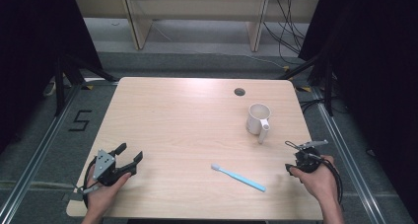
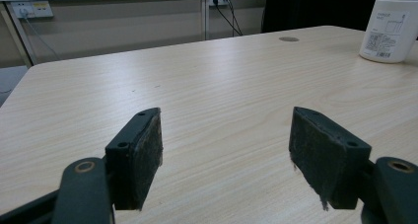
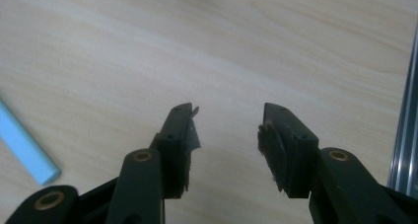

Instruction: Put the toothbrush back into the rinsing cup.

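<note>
The right gripper (image 3: 224, 123) has its jaws partly spread with nothing between them; its own view shows bare wood in the gap and worn padding on both inner faces. In the high view this gripper (image 1: 301, 155) sits near the right front edge of the table (image 1: 187, 120), held in the person's right hand (image 1: 320, 179). The left gripper (image 2: 226, 150) has its jaws spread wide and also holds nothing. In the high view it (image 1: 129, 157) rests low over the left front corner of the table, held in the left hand (image 1: 106, 189).

The nearest thing to the right gripper is the toothbrush (image 1: 238, 177). It lies flat on the table, light blue handle toward the front edge, white head pointing toward the table's centre. It is near the right gripper but apart from it; the end of its handle (image 3: 22, 147) shows at the left margin of the right gripper view, beside the jaws and not between them.

The mug (image 1: 258, 118) stands upright toward the right rear of the table, handle facing the front edge, well apart from the toothbrush. It appears empty, as far as the high view shows. The left gripper view shows it (image 2: 389, 29) far off, with a printed label on its side.

Judged status: no step is complete. The toothbrush has not been gripped or lifted. Remaining work likely comprises grasping the toothbrush, carrying it to the mug, and placing it inside.
</note>
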`<state>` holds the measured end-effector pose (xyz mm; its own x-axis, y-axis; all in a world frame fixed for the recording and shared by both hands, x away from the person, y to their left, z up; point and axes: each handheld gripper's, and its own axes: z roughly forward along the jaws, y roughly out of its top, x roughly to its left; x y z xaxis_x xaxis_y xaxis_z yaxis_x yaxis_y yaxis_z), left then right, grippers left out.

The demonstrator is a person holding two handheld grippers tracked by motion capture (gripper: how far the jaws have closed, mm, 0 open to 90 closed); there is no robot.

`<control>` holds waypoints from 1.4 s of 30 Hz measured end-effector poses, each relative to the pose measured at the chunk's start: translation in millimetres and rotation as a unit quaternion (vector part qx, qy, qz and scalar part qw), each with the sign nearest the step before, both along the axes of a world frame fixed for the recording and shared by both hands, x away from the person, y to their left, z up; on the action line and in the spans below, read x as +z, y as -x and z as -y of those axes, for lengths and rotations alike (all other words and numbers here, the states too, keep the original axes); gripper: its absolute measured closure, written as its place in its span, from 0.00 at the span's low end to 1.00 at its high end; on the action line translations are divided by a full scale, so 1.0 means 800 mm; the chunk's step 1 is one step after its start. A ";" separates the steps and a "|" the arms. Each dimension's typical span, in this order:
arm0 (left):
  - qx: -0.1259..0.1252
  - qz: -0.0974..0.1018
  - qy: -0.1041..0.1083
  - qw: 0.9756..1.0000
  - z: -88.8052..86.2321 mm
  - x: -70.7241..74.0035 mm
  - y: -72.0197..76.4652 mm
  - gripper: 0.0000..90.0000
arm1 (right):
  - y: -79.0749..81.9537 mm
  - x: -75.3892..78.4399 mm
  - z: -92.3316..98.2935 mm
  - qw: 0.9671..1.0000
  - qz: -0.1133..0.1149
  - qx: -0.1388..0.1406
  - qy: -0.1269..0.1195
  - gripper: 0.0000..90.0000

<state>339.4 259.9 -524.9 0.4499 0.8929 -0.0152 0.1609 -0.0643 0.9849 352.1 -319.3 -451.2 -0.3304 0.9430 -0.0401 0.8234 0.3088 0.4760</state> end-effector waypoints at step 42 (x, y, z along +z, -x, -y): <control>-0.002 0.000 -0.003 1.000 0.001 0.000 0.000 0.32 | -0.009 -0.002 -0.010 0.987 -0.146 0.051 0.034 0.63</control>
